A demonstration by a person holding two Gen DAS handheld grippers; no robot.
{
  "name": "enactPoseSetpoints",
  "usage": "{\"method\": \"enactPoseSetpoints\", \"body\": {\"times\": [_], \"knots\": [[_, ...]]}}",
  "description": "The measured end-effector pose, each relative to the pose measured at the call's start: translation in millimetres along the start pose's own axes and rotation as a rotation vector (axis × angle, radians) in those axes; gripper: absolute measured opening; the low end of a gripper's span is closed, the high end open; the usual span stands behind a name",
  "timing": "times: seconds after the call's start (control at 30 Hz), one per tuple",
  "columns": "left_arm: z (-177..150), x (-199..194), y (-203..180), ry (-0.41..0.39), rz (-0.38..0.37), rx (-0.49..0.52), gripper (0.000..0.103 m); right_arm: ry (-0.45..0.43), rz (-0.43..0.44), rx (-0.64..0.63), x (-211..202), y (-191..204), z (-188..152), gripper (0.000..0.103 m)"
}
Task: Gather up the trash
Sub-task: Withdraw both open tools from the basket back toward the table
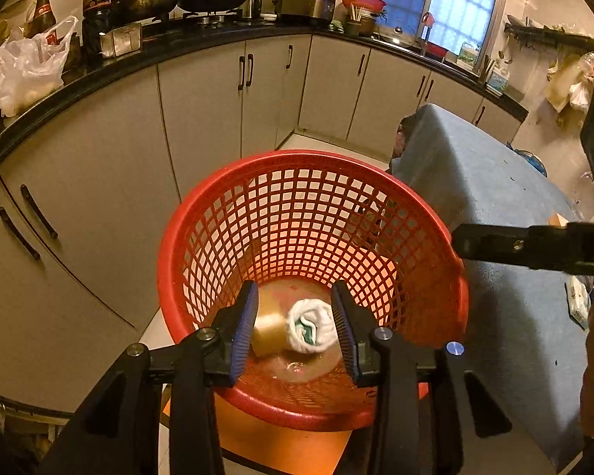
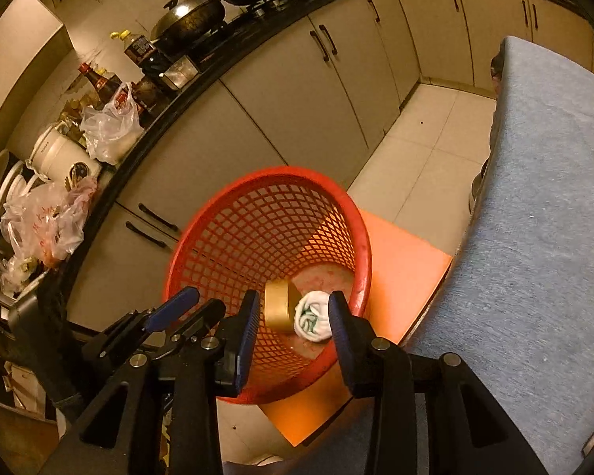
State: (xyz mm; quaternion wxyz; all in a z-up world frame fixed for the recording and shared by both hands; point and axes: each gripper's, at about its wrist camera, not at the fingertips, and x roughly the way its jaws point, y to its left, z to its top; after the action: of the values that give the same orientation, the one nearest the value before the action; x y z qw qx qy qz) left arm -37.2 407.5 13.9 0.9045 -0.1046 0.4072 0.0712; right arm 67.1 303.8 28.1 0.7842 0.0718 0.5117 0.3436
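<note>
Both grippers hang over the red mesh basket (image 1: 313,237), which stands on an orange mat (image 2: 400,277) on the floor, close beside the blue-covered tabletop (image 2: 542,237). The left gripper (image 1: 297,328) has its jaws spread wide with nothing between them. The right gripper (image 2: 291,328) is likewise parted and empty.

Down on the basket's floor lie two pieces of trash, touching each other. A crumpled white wrapper (image 1: 311,326) with green print sits balled up, with no clear long axis. Beside it, on its left in both views, a tan roll of tape (image 1: 267,332) rests on its rim, its round face turned toward the wrapper and its axis running roughly sideways across the basket bottom. Seen from each wrist, both items lie between the blue-padded fingers but well below them, not touched by either gripper.

From the left wrist view, one finger (image 1: 507,245) of the right gripper reaches in over the basket's right rim.
</note>
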Motion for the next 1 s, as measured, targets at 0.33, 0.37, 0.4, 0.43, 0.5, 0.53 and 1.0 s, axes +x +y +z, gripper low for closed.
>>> {"method": "enactPoseSetpoints", "body": {"times": [0.33,0.37,0.4,0.43,0.5,0.53,1.0], "knots": [[-3.8,-17.6,-6.5,-0.034,0.018,0.004,0.045,-0.067,-0.011,-0.016,-35.2,1.0,-13.9,0.042],[-4.6,-20.5,-7.4,-0.038,0.018,0.003,0.045,-0.071,-0.012,-0.015,-37.8,0.9,-15.2,0.042],[-4.8,-21.9,-7.4,-0.04,0.019,0.002,0.045,-0.073,-0.012,-0.015,-40.0,0.4,-16.0,0.042],[-5.6,-24.6,-8.4,-0.043,0.022,0.002,0.046,-0.077,-0.015,-0.014,-43.6,-0.4,-18.2,0.042],[-7.2,-29.8,-10.6,-0.052,0.03,0.007,0.048,-0.084,-0.02,-0.01,-49.3,-3.1,-21.2,0.042],[-7.2,-31.8,-10.7,-0.055,0.034,0.008,0.048,-0.091,-0.023,-0.007,-53.8,-4.9,-23.6,0.042],[-19.5,-64.7,-46.5,-0.104,0.057,0.067,0.053,-0.157,-0.022,0.042,-105.6,-33.4,-62.3,0.045]]}}
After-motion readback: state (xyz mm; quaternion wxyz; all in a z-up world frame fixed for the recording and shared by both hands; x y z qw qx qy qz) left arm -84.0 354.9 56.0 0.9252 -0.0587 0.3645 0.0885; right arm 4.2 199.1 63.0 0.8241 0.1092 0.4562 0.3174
